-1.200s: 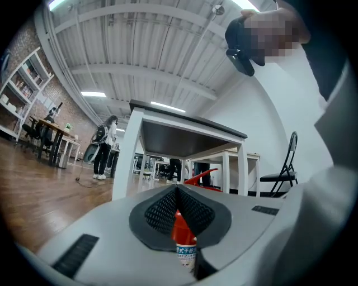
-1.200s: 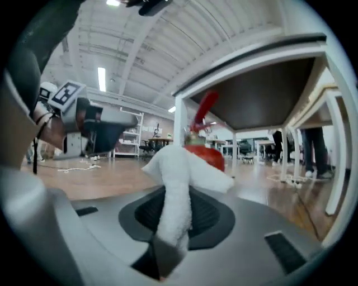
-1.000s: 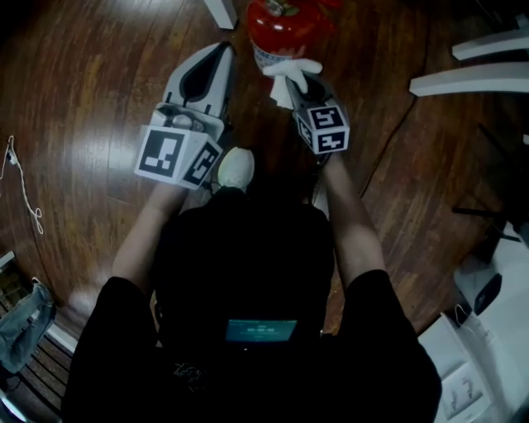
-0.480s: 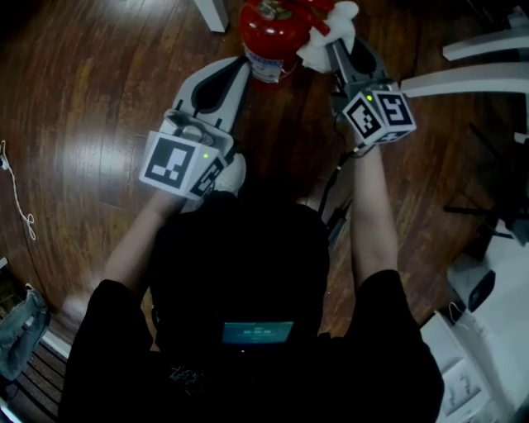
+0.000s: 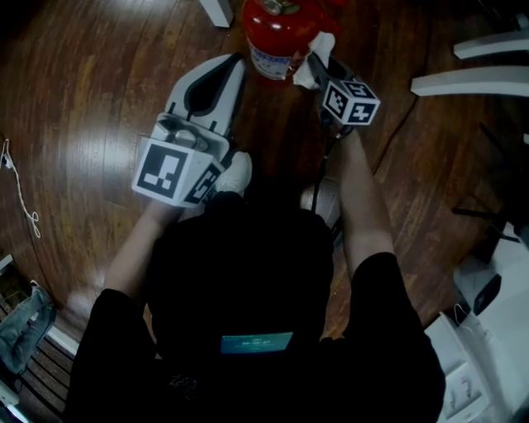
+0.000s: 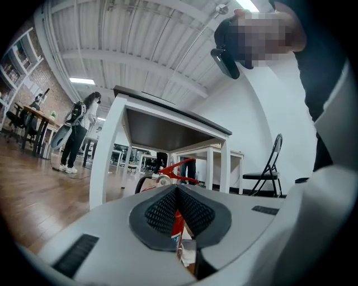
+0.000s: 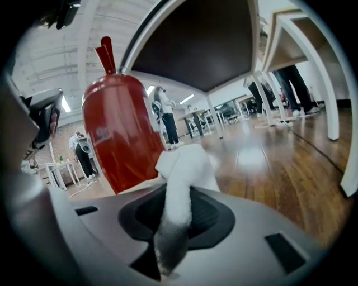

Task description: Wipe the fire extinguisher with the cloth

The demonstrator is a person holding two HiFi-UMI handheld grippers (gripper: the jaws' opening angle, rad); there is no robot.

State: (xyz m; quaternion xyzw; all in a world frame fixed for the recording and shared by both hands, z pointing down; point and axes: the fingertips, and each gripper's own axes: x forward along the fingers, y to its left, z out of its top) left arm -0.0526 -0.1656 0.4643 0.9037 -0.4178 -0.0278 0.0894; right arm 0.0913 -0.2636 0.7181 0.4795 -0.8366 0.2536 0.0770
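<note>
The red fire extinguisher (image 5: 279,31) stands on the wooden floor at the top of the head view. My right gripper (image 5: 315,68) is shut on a white cloth (image 5: 316,54), which touches the extinguisher's lower right side. In the right gripper view the cloth (image 7: 183,177) bulges out of the closed jaws, with the extinguisher's red body (image 7: 119,134) just behind it to the left. My left gripper (image 5: 233,66) is shut and empty, its tips just short of the extinguisher's left side. In the left gripper view only a sliver of the extinguisher (image 6: 178,223) shows past the closed pads (image 6: 162,209).
A white table leg (image 5: 221,11) stands just left of the extinguisher, and white bars (image 5: 469,79) lie at the right. A thin cable (image 5: 23,190) lies on the floor at far left. White bags (image 5: 483,339) are at bottom right. People (image 6: 75,132) stand far off.
The right gripper swept the cloth from the extinguisher's front up along its right side, then back down to the lower right. The left gripper stayed almost still.
</note>
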